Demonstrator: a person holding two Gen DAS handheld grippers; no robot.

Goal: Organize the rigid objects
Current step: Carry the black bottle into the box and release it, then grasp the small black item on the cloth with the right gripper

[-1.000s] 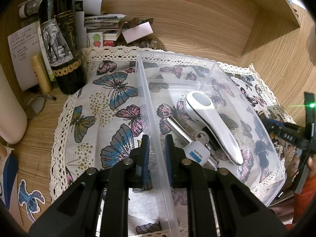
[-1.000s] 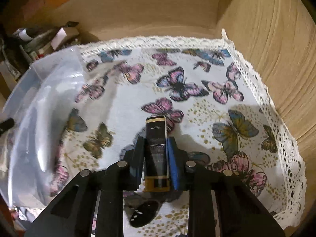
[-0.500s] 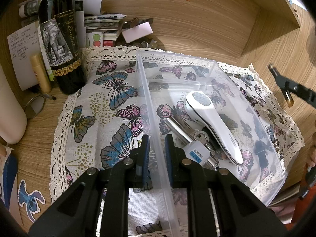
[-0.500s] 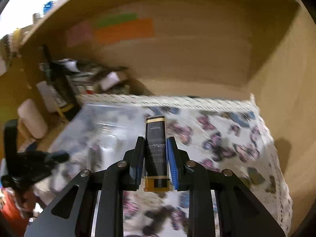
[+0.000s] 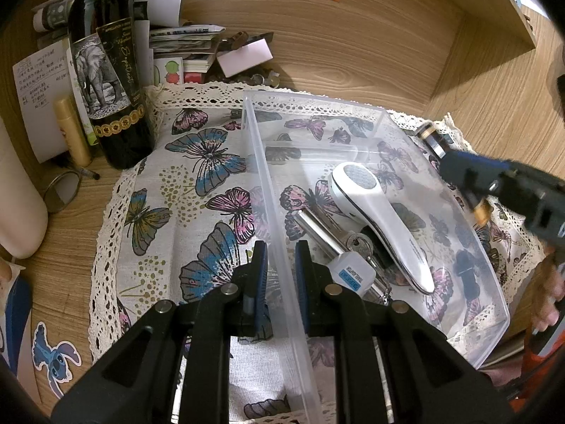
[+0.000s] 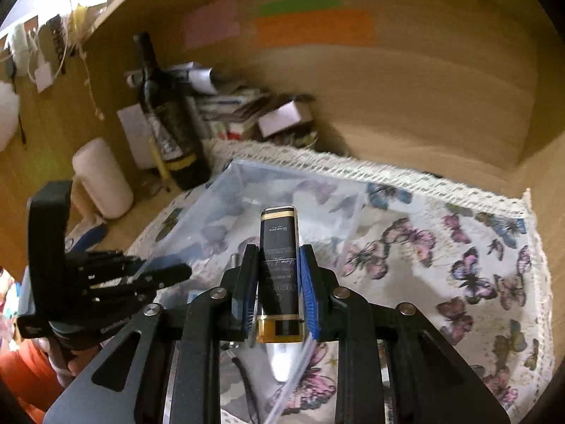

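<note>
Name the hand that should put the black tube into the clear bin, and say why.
Right. Its gripper already clamps the black tube above the clear bin, while the left gripper is shut on the bin's wall, steadying it.

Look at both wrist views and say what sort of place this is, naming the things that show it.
Probably a home desk alcove, walled in wood, used for odds and ends. A butterfly-print cloth covers the surface, sticky notes line the back wall, and a wine bottle stands by piled papers.
</note>
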